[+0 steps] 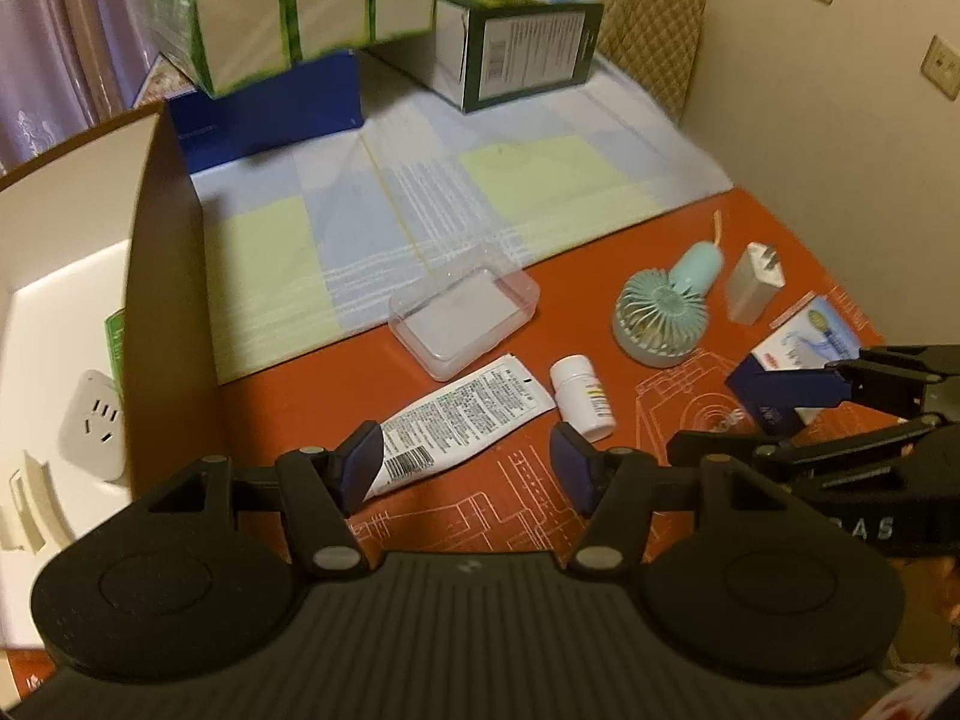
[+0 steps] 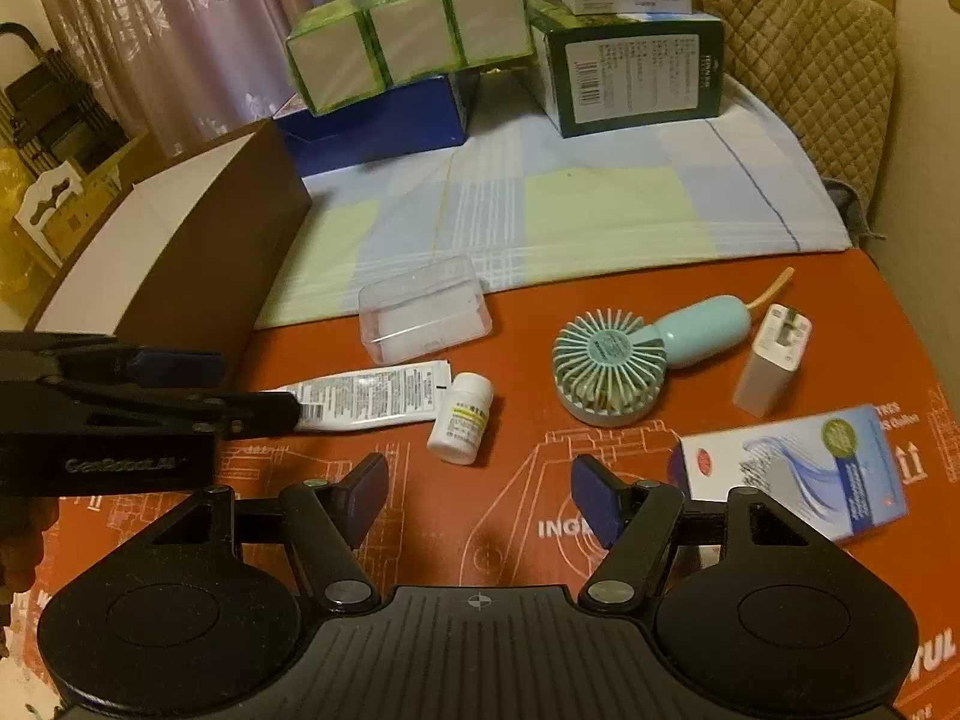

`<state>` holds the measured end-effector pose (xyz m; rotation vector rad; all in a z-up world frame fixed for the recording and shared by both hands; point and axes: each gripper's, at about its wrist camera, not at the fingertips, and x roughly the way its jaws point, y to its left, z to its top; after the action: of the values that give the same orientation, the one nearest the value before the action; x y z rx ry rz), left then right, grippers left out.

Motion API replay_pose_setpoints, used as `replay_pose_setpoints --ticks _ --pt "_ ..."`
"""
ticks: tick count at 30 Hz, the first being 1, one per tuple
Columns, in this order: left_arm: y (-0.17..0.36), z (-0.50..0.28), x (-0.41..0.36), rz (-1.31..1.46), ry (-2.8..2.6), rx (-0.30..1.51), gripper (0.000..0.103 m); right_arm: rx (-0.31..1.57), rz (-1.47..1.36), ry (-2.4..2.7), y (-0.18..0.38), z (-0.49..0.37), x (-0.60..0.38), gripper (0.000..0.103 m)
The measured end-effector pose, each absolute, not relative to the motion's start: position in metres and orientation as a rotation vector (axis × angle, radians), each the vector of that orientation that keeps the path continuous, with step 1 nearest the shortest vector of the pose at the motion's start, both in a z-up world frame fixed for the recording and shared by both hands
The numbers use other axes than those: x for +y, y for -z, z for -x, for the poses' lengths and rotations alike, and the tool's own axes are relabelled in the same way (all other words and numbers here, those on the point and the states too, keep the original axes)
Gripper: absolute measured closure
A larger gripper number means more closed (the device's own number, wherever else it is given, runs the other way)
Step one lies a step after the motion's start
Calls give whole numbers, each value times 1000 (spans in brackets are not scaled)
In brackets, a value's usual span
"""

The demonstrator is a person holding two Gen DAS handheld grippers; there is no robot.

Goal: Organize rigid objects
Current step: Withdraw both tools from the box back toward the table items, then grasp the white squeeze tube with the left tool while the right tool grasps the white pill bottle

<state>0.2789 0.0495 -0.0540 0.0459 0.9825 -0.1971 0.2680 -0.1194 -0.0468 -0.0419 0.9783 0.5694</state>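
Looking over the red desk (image 2: 750, 276), we see a brown cardboard box (image 2: 198, 252) at the left edge, holding a white power strip (image 1: 90, 426) on white foam. Ahead lies a teal hand fan (image 2: 612, 366), with a white charger (image 2: 774, 360) just beside its handle and a blue-and-white carton (image 2: 798, 468) nearer us. A clear plastic case (image 2: 420, 312) sits mid-desk; what it holds we cannot tell. In front of it lie a white tube (image 2: 366, 399) and a small pill bottle (image 2: 462, 417), touching. Our left tool (image 1: 465, 462) and right tool (image 2: 477, 492) are both spread wide, gripping nothing.
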Motion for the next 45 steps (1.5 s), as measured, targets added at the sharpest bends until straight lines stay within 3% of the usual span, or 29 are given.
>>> replay_pose_setpoints --ticks 16,21,31,34,45 --pt "95 -325 65 -4 128 1125 45 1032 53 -544 83 -297 -103 40" --pt "101 -323 65 42 132 1175 45 1032 72 -560 90 -302 -96 51" --pt "103 -301 68 118 94 1178 48 1028 105 -592 105 -312 -81 62" --pt "102 -299 69 123 96 1165 48 1026 118 -599 110 -313 -78 78" --pt "103 -282 50 93 167 1149 48 1027 162 -615 110 -297 -98 79"
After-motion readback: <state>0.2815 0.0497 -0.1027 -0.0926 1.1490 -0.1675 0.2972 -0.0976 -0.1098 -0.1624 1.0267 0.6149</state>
